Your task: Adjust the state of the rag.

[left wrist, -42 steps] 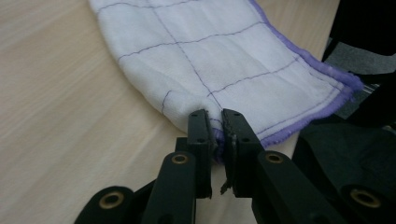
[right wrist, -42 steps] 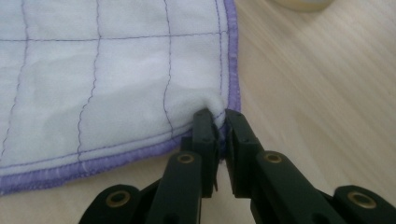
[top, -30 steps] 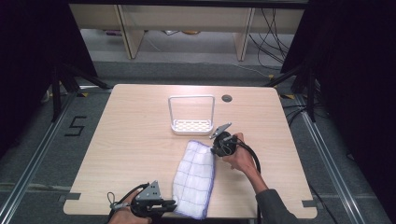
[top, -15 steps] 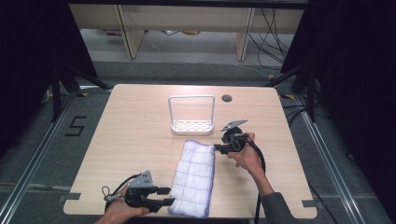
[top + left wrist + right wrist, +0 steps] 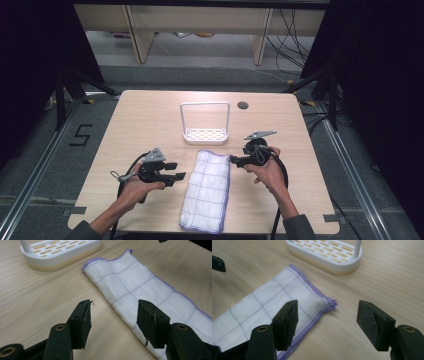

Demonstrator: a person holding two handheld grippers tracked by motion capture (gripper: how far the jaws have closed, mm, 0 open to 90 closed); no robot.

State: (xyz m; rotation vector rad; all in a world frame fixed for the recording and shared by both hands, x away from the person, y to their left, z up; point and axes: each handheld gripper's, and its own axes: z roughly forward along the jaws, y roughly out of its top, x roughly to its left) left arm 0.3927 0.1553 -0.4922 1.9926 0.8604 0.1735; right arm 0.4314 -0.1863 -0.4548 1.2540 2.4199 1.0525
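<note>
**Folded cloth lies free between your two grippers**

The cloth (image 5: 207, 190) sits on the table (image 5: 140, 115) right in front of you, folded into a long narrow strip that runs from the near edge away toward the rack. It is white with a thin grid of purple lines and a purple stitched hem, and it lies flat, with its far end rounded where the layers fold over.

Your left gripper (image 5: 176, 176) is just beside the cloth's left edge, about halfway along it. Its jaws have just been opening and stand well apart; in the left gripper view one black pad hangs over bare wood and the other over the cloth's border, with nothing pinched between them.

Your right gripper (image 5: 235, 160) is at the cloth's far right corner. Its jaws have also just been opening and are wide apart, empty; in the right gripper view the corner lies below the gap, loose.

Just beyond the cloth stands the white rack (image 5: 205, 134), a slotted tray with a tall hoop handle, near the cloth's far end but not touching it.
</note>
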